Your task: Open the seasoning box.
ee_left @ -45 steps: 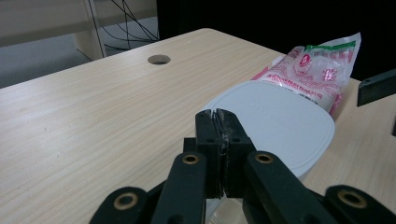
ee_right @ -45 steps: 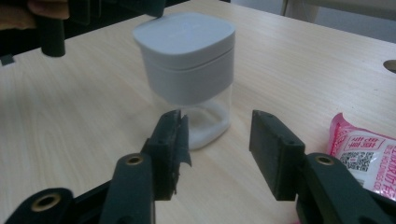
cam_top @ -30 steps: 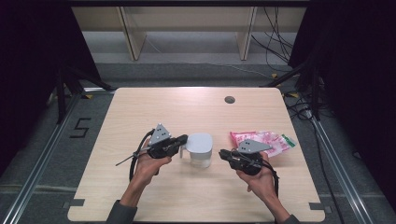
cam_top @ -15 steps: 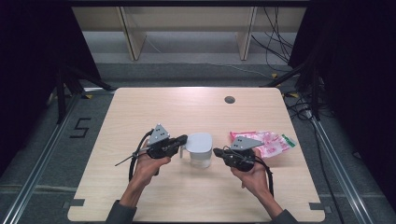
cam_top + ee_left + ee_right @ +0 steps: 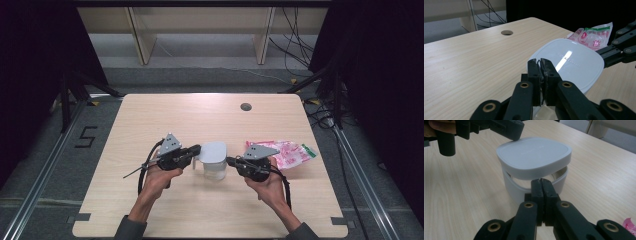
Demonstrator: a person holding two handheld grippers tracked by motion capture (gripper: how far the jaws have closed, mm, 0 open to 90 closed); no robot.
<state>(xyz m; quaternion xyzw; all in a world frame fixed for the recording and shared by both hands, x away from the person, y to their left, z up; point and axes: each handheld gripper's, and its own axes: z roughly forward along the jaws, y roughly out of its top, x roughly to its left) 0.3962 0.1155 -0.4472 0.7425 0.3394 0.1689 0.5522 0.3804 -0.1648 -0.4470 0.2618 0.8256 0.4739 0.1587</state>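
Note:
A white tub [image 5: 215, 171] with a pale grey lid [image 5: 213, 151] stands mid-table. My left gripper [image 5: 196, 148] is shut, a hair-thin slit between its pads, and its tip rests on the lid's left edge [image 5: 571, 62]. My right gripper [image 5: 229, 160] is shut with nothing between the jaws. Its tip [image 5: 541, 181] sits at the tub wall [image 5: 514, 187], just under the lid's rim [image 5: 534, 156]. The lid is raised on that side and a gap shows beneath it. Across the lid I see the left gripper [image 5: 514, 135] pressing down.
A pink and green printed packet [image 5: 290, 154] lies on the table right of the tub, behind my right hand. A round cable hole [image 5: 245, 106] sits near the far edge. Bare wood spreads to the left and in front.
My right gripper has slid a little to the left, up against the tub. The left gripper has held its place on the lid.

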